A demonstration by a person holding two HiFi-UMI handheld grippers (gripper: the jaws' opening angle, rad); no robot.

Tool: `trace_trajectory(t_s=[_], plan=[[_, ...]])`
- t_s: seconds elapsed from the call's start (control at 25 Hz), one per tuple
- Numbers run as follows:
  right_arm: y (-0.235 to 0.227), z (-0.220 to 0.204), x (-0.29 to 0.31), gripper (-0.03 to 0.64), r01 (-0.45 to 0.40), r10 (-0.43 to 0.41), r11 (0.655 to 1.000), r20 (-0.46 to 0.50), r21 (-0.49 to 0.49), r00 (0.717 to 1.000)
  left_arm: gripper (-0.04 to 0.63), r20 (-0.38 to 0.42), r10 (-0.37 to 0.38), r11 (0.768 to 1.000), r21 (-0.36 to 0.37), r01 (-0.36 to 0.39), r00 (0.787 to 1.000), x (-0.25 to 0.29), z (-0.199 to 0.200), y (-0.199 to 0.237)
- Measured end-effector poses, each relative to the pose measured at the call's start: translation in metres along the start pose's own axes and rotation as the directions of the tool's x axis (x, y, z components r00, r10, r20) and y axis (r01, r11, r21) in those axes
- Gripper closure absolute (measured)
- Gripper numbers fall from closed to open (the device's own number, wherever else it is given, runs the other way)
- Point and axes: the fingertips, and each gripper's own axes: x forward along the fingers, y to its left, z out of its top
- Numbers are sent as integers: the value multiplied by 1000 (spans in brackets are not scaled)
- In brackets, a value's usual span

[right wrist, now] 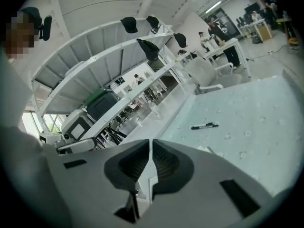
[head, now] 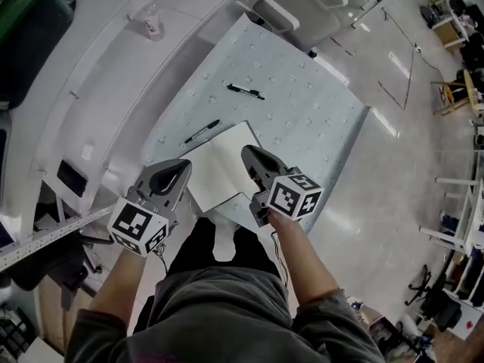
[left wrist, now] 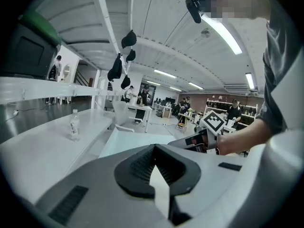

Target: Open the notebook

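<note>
**Op:** Surface?

**Eng:** You're standing over a pale blue dotted mat (head: 310,119). The notebook (head: 221,169) lies at its near edge, white face up. I can't tell if that face is cover or page. The near pen (head: 202,131) lies just beside the notebook's far edge. The far pen (head: 246,91) is well apart from it, further up the mat.

**Op:** Grippers?

**Eng:** Your left gripper (head: 175,174) is at the notebook's near-left corner, tips pressed together with nothing pinched. Your right gripper (head: 253,161) is over the notebook's right edge. Its jaws are all but together, with only a thin slit and nothing in it. From above I can't tell if either gripper touches the notebook.

**Op:** Room?

**Eng:** A curved white desk (head: 98,74) runs along your left, with a clear bottle (head: 152,23) upright on it. A white chair (head: 299,10) sits past the mat's far end. There's a shiny pale floor (head: 393,172) to your right, with more furniture along the room's edge. Your right gripper view shows a curved shelf (right wrist: 118,80) with dark caps on top and a green-topped dark case (right wrist: 102,102) below it. Your left gripper view shows long ceiling lights (left wrist: 223,32) and people (left wrist: 232,109) at desks far back.
</note>
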Motion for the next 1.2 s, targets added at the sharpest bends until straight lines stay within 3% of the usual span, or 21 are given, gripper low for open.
trace_trajectory(t_s=[0.64,1.2], plan=[[-20,91,-131,592,90,-53,966,157,-243,986,595,58,-87,987,141,79,994,62,86,-97],[-35,120,-197,606,145,-82,961,255,-236,963,595,76,-114,981,169,100,991,81,110,-133]])
